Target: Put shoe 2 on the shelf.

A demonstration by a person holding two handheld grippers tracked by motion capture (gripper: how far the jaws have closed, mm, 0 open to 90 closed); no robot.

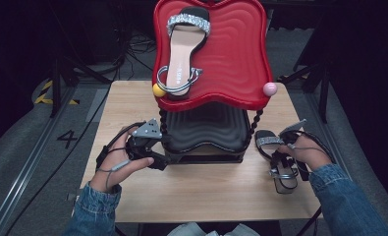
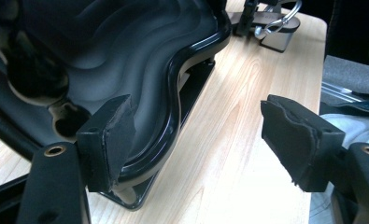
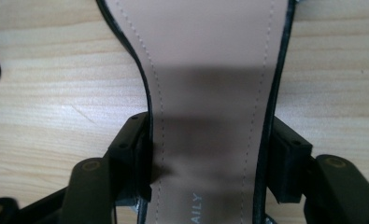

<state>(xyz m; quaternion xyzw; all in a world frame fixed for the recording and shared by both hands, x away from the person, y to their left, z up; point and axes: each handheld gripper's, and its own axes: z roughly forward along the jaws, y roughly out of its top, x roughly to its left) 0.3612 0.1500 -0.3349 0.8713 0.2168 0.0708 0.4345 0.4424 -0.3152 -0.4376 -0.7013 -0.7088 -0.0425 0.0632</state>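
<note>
Bare wood across the near strip of the table (image 1: 201, 196), open for passage between both hands; blocked mid-table by the two-tier rack, black lower tray (image 1: 206, 130) beneath overhanging red upper tray (image 1: 231, 54); hemmed at left, with the left gripper (image 2: 196, 140) gaping, one jaw against the black rim; crowded at right by a sandal (image 3: 210, 70) squeezed between the right gripper (image 3: 210, 158) jaws.
</note>
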